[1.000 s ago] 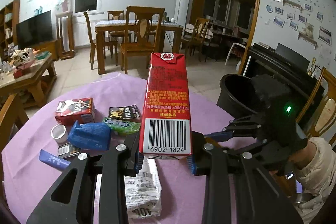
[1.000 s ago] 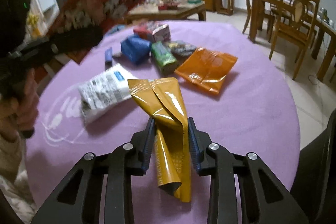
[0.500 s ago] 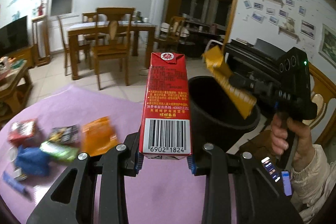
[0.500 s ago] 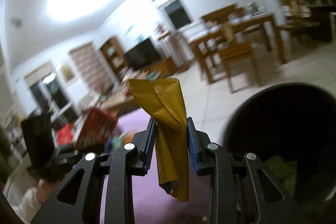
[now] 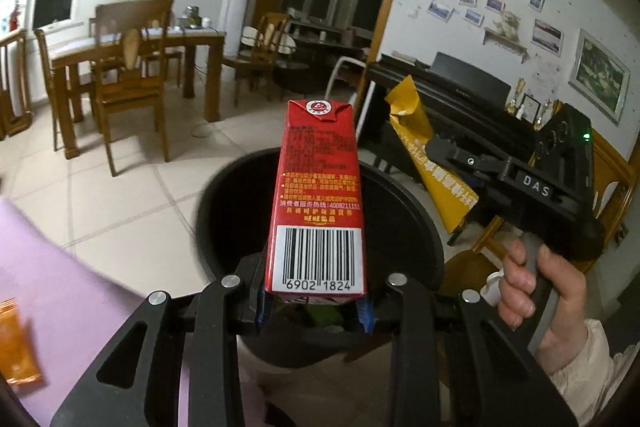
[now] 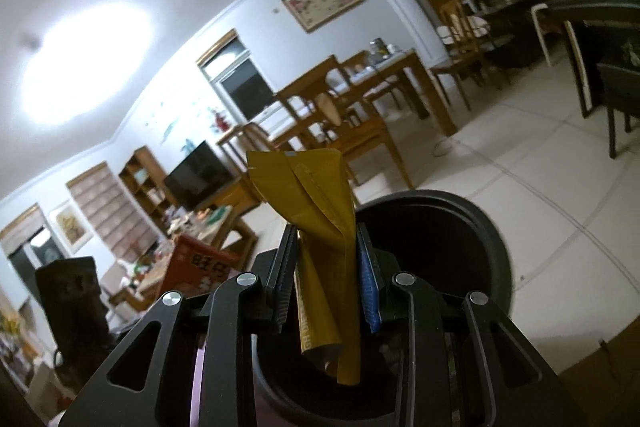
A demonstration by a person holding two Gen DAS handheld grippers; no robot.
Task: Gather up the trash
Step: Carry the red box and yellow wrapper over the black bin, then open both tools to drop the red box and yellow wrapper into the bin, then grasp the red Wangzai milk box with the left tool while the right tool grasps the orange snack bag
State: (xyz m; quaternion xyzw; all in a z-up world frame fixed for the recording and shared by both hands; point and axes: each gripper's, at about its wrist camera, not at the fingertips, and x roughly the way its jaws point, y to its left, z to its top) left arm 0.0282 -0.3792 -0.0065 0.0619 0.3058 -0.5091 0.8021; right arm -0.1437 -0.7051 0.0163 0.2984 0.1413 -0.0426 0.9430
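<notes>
Lying at the far left of the left wrist view, an orange packet (image 5: 18, 343) rests near the edge of the purple tablecloth (image 5: 60, 291), whose rim cuts across the lower left corner. Past that edge is tiled floor, and on it stands a black bin (image 5: 404, 227), its open mouth filling the middle of the frame. The left gripper (image 5: 316, 303) points forward and downward over the near rim of the bin, its jaws clamped on the lower end of a red carton (image 5: 318, 203). The carton stands upright between the blue pads, barcode facing the camera, its top rising above the bin's far rim in the picture. Something green shows dimly inside the bin below the carton, too dark to name.

Further right, the right gripper (image 5: 436, 149) comes in from the right side, held by a hand (image 5: 536, 287) wrapped around its grey handle, a pale sleeve at the wrist. Its jaws are closed on a yellow wrapper (image 5: 428, 163), which slants from upper left to lower right above the bin's right rim.

From the right wrist view, the right gripper (image 6: 326, 263) pinches the crumpled wrapper (image 6: 320, 227) at its middle, with the bin (image 6: 480, 239) directly beneath and the carton (image 6: 196, 267) at the left.
</notes>
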